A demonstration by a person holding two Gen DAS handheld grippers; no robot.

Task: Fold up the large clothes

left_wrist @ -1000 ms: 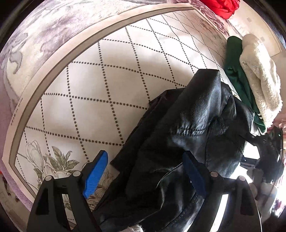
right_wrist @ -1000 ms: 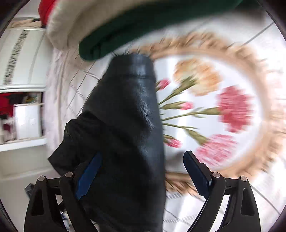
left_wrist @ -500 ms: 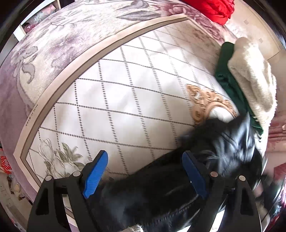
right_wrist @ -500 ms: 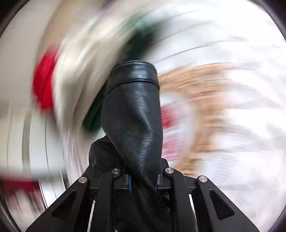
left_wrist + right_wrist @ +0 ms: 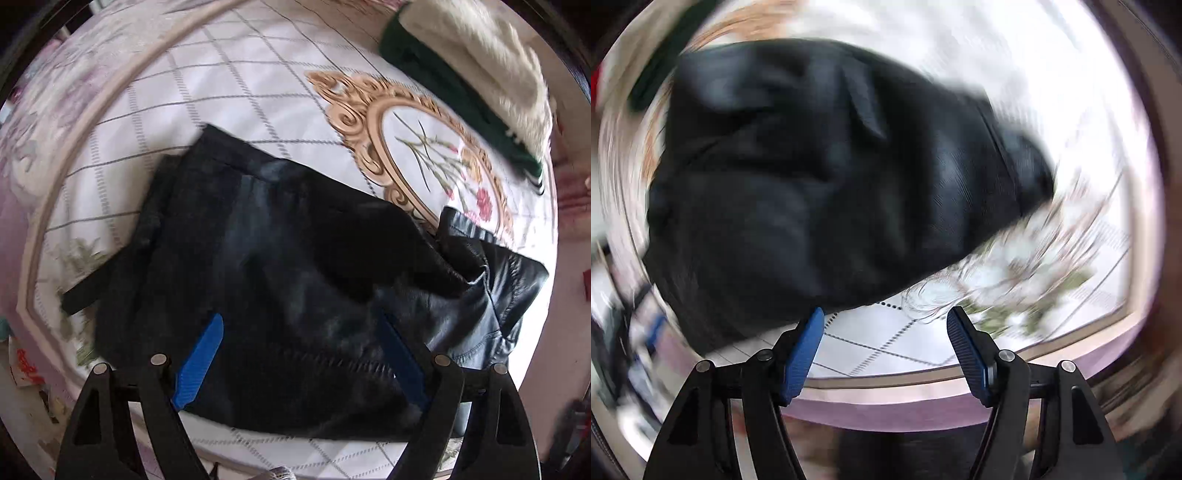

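Mid-fold: jacket [image 5: 280, 266] lying bunched on the bed [image 5: 229, 74], one sleeve out to the side. Next, by judgement: grip an edge and flatten it (right view badly blurred). Left claw [image 5: 299, 354] spread wide above the leather, holding nothing. Right claw [image 5: 886, 347] also wide apart and empty, just off the jacket's edge.

Light: daylight is washing the bedspread [image 5: 258, 92] bright.
Blur: the jacket [image 5: 820, 166] is smearing, mostly in the right view.
Edges: fisheye bending, dark corners.
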